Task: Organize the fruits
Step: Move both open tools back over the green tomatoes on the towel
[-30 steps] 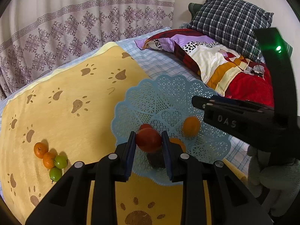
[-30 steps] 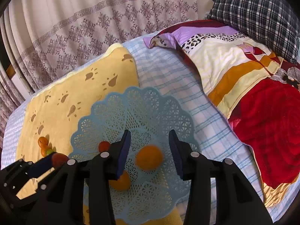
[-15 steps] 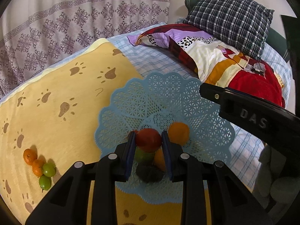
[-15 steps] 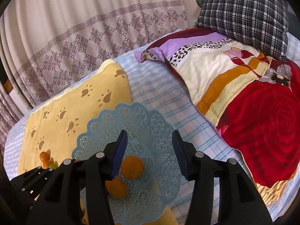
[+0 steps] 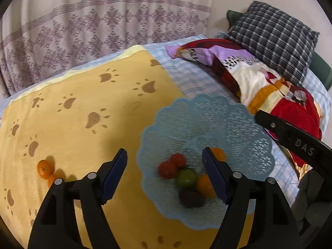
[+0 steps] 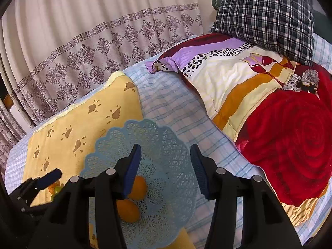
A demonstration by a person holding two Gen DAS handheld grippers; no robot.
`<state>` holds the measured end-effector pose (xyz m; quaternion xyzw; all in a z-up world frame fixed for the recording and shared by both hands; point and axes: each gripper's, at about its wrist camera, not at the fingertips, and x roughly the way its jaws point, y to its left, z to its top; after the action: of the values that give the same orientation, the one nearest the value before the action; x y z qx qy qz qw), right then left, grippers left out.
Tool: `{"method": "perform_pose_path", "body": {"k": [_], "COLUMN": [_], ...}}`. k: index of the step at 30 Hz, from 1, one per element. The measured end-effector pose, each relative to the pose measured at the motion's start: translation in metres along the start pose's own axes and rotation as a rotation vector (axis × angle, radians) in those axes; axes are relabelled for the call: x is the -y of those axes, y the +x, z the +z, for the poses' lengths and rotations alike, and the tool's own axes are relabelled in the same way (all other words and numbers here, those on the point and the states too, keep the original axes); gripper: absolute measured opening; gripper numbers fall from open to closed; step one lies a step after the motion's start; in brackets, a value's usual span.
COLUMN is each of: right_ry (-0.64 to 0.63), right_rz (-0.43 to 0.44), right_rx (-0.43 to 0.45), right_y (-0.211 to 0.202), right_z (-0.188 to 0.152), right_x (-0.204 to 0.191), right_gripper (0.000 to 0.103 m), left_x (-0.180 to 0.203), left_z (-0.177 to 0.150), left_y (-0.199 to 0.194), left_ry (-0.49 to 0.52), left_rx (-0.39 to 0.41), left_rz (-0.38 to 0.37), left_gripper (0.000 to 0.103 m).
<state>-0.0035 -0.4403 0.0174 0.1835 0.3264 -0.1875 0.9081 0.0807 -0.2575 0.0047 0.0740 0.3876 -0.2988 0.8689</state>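
- left gripper [image 5: 165,172] fingers wide apart, holding nothing, hovering over the near-left part of the blue basket [image 5: 244,124]
- right gripper [image 6: 166,172] fingers also apart and empty, above the basket's right half; its dark body shows at the right edge of the left wrist view
- blue lattice basket sits on the bed, half on the yellow paw-print blanket [image 5: 83,114], half on the checked sheet [image 6: 166,103]
- in the basket, clustered near its near side: two red fruits [image 5: 168,169] touching each other, a green fruit [image 5: 186,178] just beside them, a dark purple fruit [image 5: 192,198] nearest the camera, an orange [image 5: 204,185] touching the green one, another orange [image 5: 219,153] partly behind the left gripper's right finger
- right wrist view shows only two oranges [image 6: 138,186] in the basket, partly covered by its left finger
- loose fruit on the blanket toward its near-left corner: small orange [image 5: 44,168], a second orange one touching it, half hidden by the left finger; right wrist view shows a green one there too [image 6: 57,189]
- patterned quilt [image 6: 280,124] lies on the bed's right side, plaid pillow [image 5: 274,41] at the far right corner
- curtain [image 5: 83,31] behind the bed
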Motion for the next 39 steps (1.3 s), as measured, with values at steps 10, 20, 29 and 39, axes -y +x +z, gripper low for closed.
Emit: {"method": "perform_pose_path", "body": {"k": [10, 20, 29, 39], "right_ry": [-0.030, -0.106, -0.219, -0.375], "right_rz": [0.010, 0.054, 0.145, 0.275], "right_rx": [-0.003, -0.019, -0.036, -0.124], "right_y": [0.000, 0.001, -0.007, -0.002], "right_z": [-0.003, -0.011, -0.021, -0.048], "right_x": [-0.009, -0.031, -0.068, -0.135], "right_gripper": [0.051, 0.058, 0.058, 0.059], "left_x": [-0.037, -0.080, -0.132, -0.173], "left_z": [0.000, -0.006, -0.016, -0.032], "left_y": [-0.019, -0.038, -0.059, -0.072], "left_ry": [-0.055, -0.112, -0.190, -0.244], "left_rx": [0.015, 0.026, 0.036, 0.032], "left_rz": [0.055, 0.119, 0.194, 0.244], "left_gripper": [0.075, 0.083, 0.083, 0.083]}}
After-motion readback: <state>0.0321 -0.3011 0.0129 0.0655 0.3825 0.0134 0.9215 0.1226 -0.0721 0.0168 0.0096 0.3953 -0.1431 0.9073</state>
